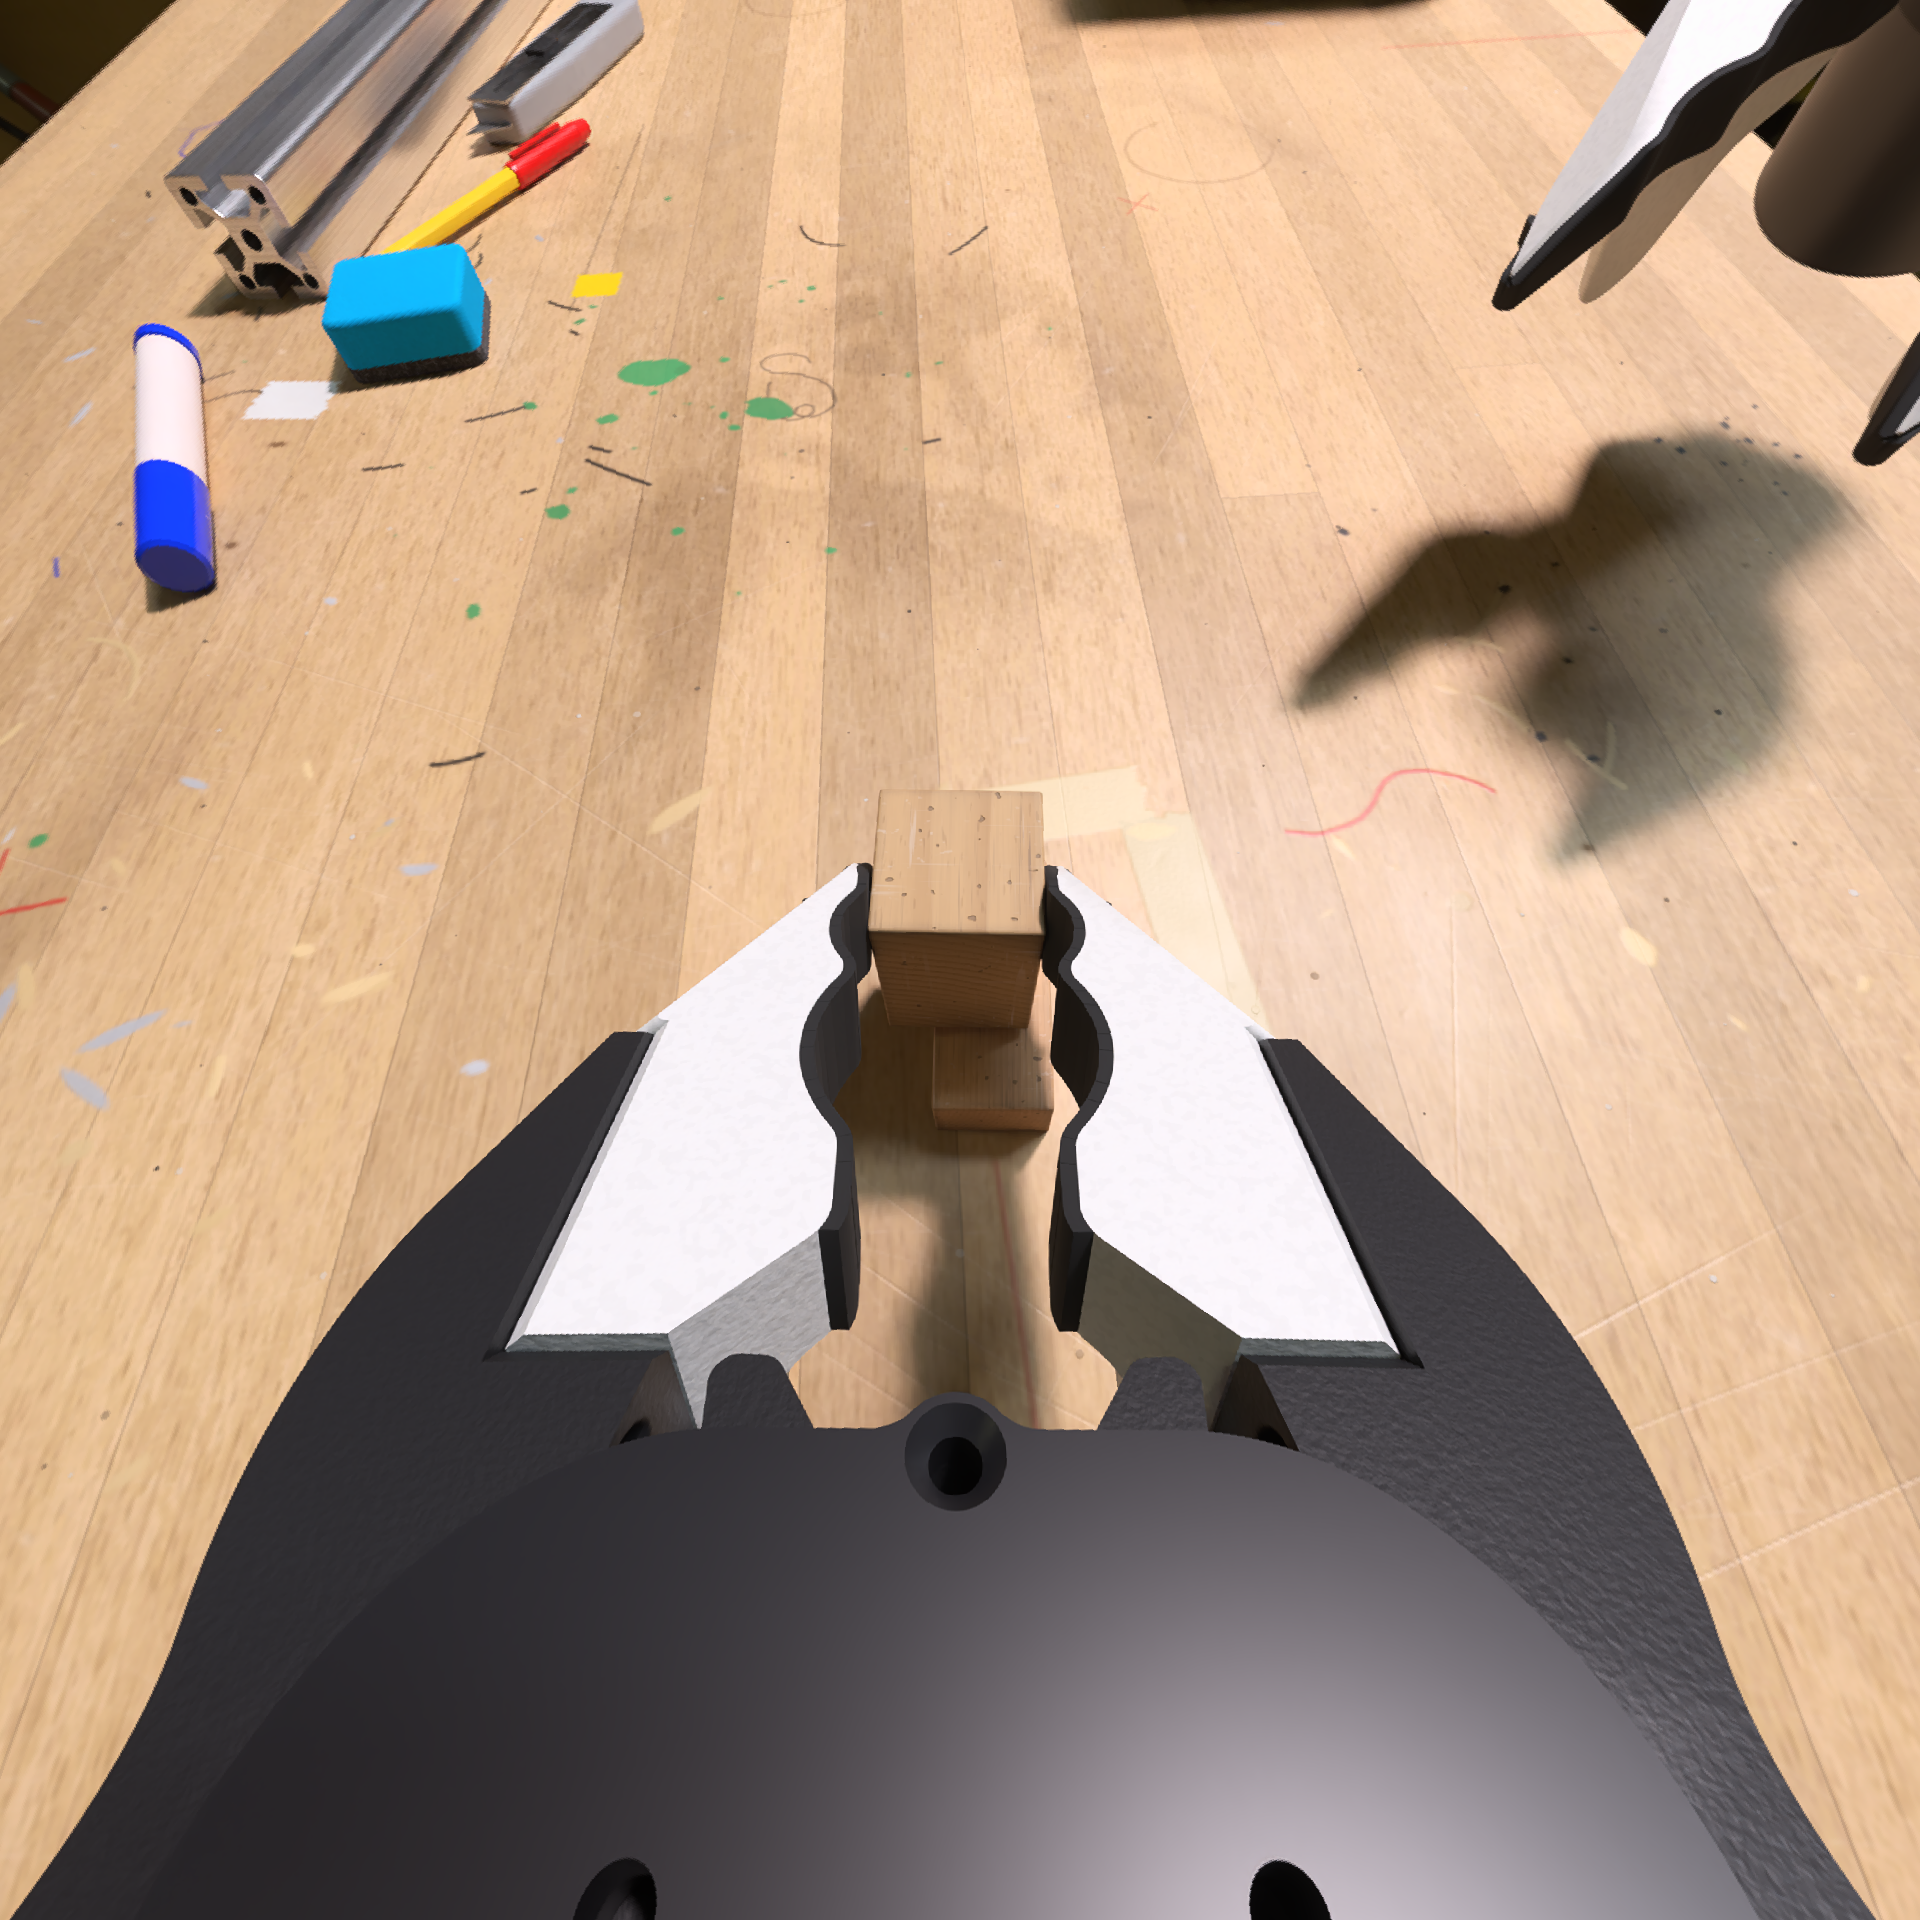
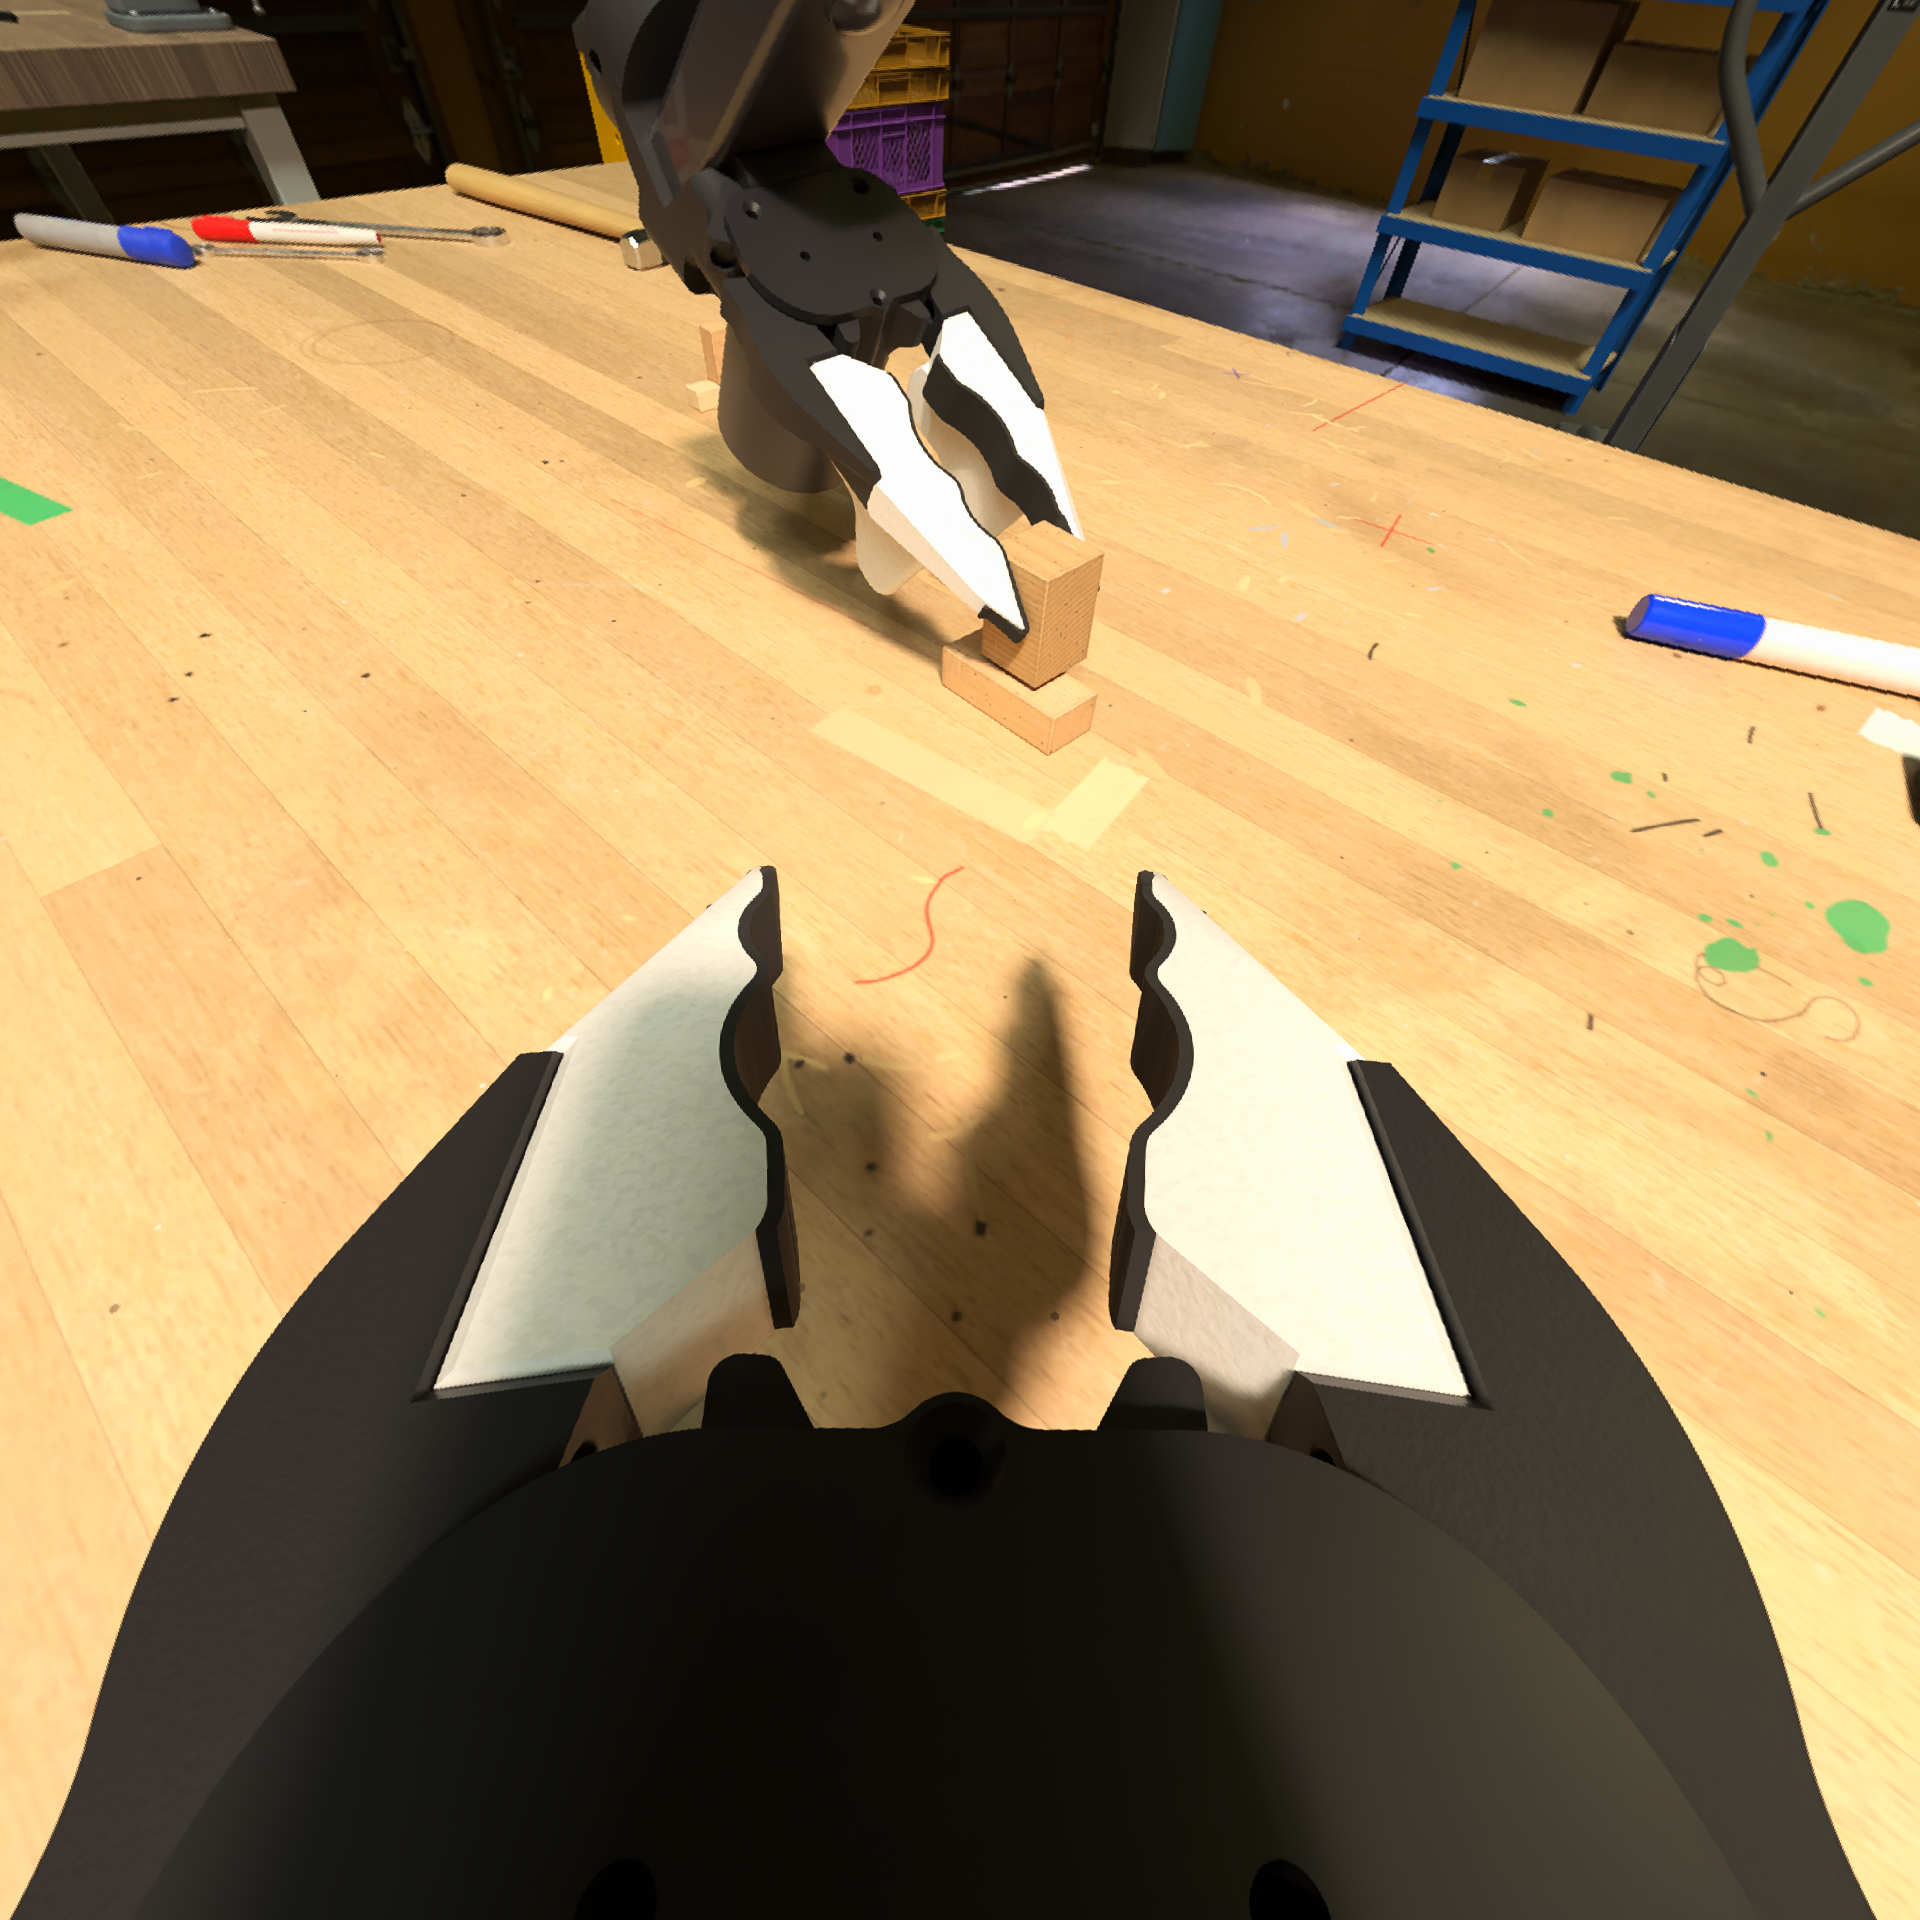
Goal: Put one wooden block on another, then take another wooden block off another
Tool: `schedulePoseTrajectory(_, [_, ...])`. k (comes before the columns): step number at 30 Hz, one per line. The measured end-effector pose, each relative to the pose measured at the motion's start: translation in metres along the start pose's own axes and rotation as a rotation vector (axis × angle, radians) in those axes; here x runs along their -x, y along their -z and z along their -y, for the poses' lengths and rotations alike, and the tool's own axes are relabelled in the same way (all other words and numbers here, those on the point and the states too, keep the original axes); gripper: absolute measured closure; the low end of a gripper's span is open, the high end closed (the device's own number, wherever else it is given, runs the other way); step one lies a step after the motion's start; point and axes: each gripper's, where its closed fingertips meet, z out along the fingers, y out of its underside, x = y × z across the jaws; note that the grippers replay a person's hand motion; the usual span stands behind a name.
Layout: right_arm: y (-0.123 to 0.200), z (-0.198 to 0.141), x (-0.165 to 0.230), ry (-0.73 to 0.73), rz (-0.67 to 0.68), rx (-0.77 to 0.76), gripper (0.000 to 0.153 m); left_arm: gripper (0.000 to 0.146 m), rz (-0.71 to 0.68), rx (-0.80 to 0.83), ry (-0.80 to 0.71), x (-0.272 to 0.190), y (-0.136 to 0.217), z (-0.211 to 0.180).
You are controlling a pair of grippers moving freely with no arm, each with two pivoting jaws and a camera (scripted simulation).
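Left wrist view: left hand-held gripper [image 1: 956, 883] clamped on upper wooden block [image 1: 956, 909] at centre frame, atop lower block [image 1: 992, 1081]. Rigid, light, probably grippy; side faces best. Right hand-held gripper [image 2: 956, 883] wide, empty.

lower block [image 1: 992, 1081]: mostly hidden under upper block [image 1: 957, 904] | blue marker [image 2: 1766, 639]: cut off

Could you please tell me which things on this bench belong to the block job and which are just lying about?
Job: upper block, held by left tool; flat block beneath it; right tool, open.

Lying about: blue marker, eraser, aluminium bar, red pen.
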Motion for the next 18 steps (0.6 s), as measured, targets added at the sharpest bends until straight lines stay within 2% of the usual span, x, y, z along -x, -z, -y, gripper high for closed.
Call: schedulePoseTrajectory(18, [-0.0015, -0.0038, -0.0026, -0.019, -0.003, 0.012, 0.084, 0.114, -0.028, 0.003, -0.007, -0.0073, 0.0016, -0.0008])
